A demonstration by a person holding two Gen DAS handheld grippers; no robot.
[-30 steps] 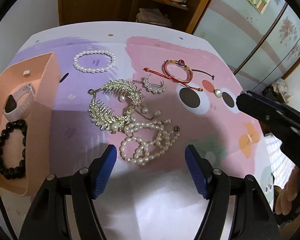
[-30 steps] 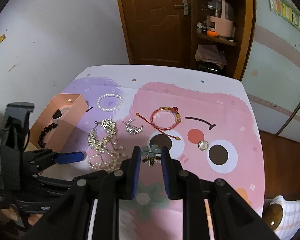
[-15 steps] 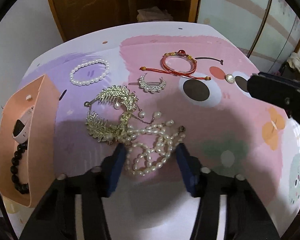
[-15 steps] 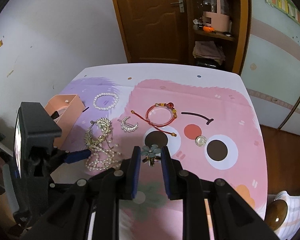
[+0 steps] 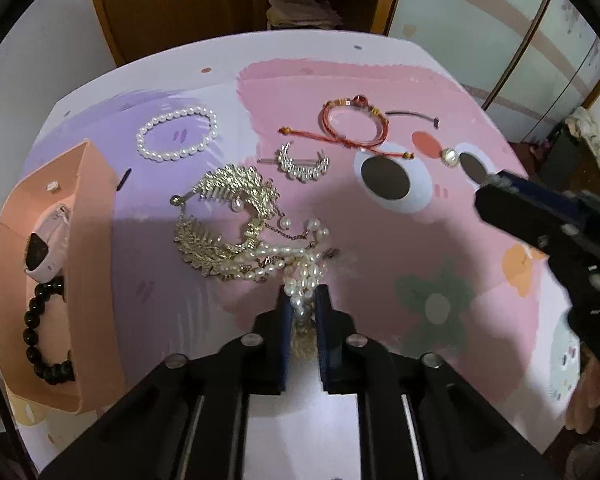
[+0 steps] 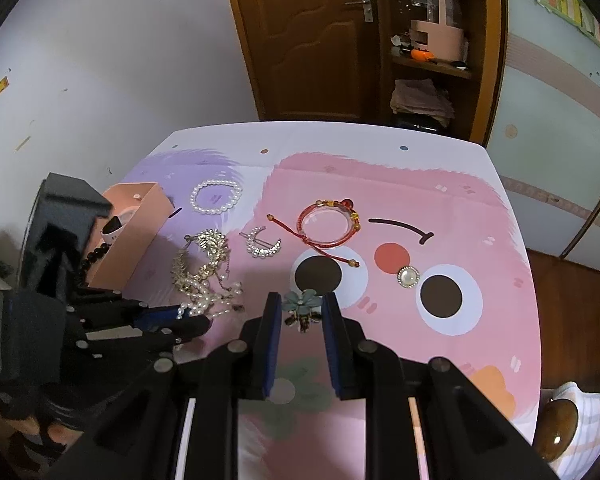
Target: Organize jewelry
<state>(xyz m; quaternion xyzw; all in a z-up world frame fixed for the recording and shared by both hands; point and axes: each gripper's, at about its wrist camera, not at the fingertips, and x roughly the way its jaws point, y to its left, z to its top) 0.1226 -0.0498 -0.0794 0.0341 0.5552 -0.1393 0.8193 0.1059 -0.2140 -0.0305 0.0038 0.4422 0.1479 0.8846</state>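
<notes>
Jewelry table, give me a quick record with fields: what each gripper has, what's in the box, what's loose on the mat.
left gripper: shut on pearl strand, which is tangled with gold leaf hairpiece
right gripper: shut on flower brooch
pink box: holds black bead bracelet and a pink watch
loose on mat: pearl bracelet, crescent hair clip, red cord bracelet, round pearl brooch
</notes>
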